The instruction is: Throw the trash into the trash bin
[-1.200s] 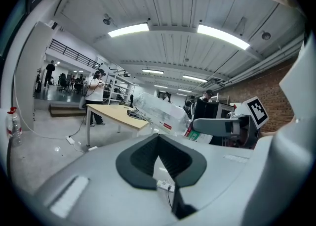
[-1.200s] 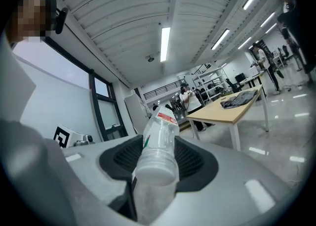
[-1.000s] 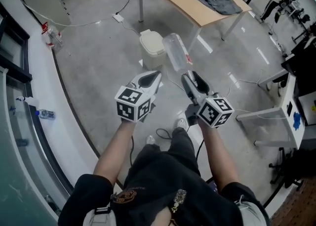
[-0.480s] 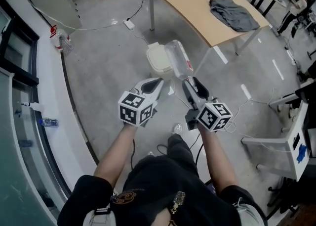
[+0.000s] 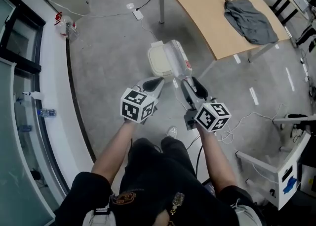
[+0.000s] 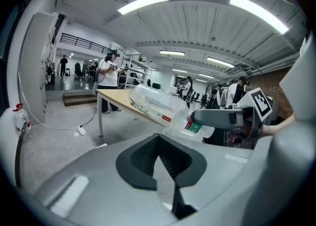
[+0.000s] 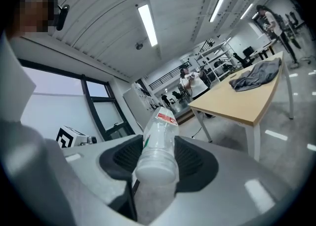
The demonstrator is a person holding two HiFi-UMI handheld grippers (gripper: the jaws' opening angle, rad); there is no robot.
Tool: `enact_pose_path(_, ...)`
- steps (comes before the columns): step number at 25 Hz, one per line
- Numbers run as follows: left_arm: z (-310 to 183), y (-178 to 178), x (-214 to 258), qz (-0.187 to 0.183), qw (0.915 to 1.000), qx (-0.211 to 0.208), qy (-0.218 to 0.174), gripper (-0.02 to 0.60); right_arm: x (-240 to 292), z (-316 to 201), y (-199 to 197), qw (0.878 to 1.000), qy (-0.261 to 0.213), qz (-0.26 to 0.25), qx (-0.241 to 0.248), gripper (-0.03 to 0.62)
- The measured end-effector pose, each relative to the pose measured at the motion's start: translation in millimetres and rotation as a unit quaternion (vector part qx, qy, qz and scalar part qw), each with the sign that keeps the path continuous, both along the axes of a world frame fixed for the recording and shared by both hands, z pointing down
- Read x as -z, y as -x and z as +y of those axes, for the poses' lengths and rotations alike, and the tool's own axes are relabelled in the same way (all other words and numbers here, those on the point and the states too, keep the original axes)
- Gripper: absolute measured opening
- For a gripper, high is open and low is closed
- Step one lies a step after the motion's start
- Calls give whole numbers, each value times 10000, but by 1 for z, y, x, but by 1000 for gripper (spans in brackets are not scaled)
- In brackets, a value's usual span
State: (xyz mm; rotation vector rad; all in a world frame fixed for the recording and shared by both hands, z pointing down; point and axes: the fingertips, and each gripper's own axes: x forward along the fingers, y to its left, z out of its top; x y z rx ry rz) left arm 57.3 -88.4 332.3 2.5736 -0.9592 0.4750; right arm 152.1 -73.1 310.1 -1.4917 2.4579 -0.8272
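The right gripper (image 5: pixel 191 83) is squeezing a clear plastic bottle (image 5: pixel 177 61) by its thin end. The fat end sticks out in front, away from the person. So the bottle's long side points forward, almost straight at the trash bin (image 5: pixel 157 63).

The bin is white and stands on the grey floor (image 5: pixel 108 47), just ahead of both grippers. From the head view, the bottle's fat end lies over the bin's right side. It is up in the air, not in the bin yet. The bin's lid looks shut, but I can't tell how it opens.

The left gripper (image 5: pixel 154 82) has its jaws pressed together, and there is nothing between them. It hangs beside the right one, close but not touching. The bin sits a little more to its side.

I think the big thing now is the lid. The bottle is already aimed the right way and it is near. The empty left gripper is the closer one to the lid — it may have to lift it.

A wooden table (image 5: pixel 207 7) with a grey cloth (image 5: pixel 249 20) on it stands off to the right.
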Motion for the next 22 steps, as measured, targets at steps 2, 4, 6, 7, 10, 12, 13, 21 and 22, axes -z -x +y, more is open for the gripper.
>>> enact_pose_path(2, -13, 0, -12, -68, 9999, 26, 107, 3, -8, -14, -1, 10000, 80, -2, 59, 201)
enact_pose_path(4, -25, -1, -24, -106, 9997, 19, 207, 3, -16, -27, -2, 9998, 153, 23, 83, 201)
enact_pose_path(6, -38, -2, -36, -137, 9995, -29, 298, 3, -24, -40, -3, 9997, 221, 51, 63, 201)
enact_pose_path(7, -45, -2, -43, -147, 9993, -62, 337, 3, -29, -47, -3, 9996, 255, 61, 39, 201)
enact_pose_path(10, -67, 0, -63, -138, 9988, -176, 438, 3, -43, -68, 0, 9993, 355, 129, -79, 201)
enact_pose_path(12, -83, 2, -78, -117, 9984, -241, 506, 3, -52, -81, 3, 9987, 436, 196, -165, 201)
enact_pose_path(13, -92, 4, -86, -117, 9981, -279, 538, 3, -56, -88, 5, 9984, 481, 229, -206, 201)
enact_pose_path(21, -156, 7, -157, -122, 9938, -676, 873, 3, -113, -145, 16, 9927, 885, 453, -675, 201)
enact_pose_path(22, -162, 6, -166, -143, 9932, -713, 904, 3, -120, -151, 16, 9921, 910, 480, -725, 201)
